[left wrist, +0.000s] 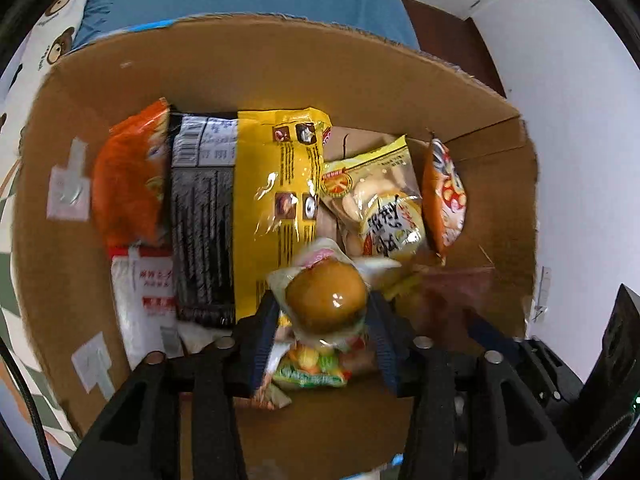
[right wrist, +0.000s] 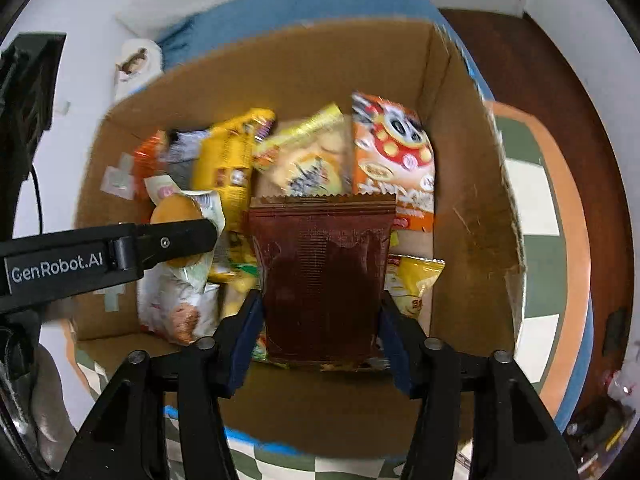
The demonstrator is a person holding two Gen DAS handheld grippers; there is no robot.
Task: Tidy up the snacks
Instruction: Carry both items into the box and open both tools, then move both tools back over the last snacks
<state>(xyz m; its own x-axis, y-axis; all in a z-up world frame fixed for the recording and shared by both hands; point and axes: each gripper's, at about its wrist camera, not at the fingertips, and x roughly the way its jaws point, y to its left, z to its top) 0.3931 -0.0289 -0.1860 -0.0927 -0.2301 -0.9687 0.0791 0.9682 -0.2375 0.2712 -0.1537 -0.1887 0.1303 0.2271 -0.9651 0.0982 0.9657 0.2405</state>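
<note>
Blurring across most snack packs in right wrist view, esp. yellow pack (right wrist: 230, 160) and clear cookie bag (right wrist: 308, 160); print unreadable. Hiding lower part of orange cartoon pack (right wrist: 394, 152) behind brown pouch (right wrist: 324, 280). Covering part of bun pack (right wrist: 176, 208) w/ left gripper (right wrist: 200, 236) finger. Cutting off cardboard box (left wrist: 280, 60) near wall at frame bottom, left wrist view. Smearing brown pouch (left wrist: 452, 284) there too.

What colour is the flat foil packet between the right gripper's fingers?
Dark reddish-brown: the flat foil packet between the right gripper fingers shows best in the right wrist view.
</note>
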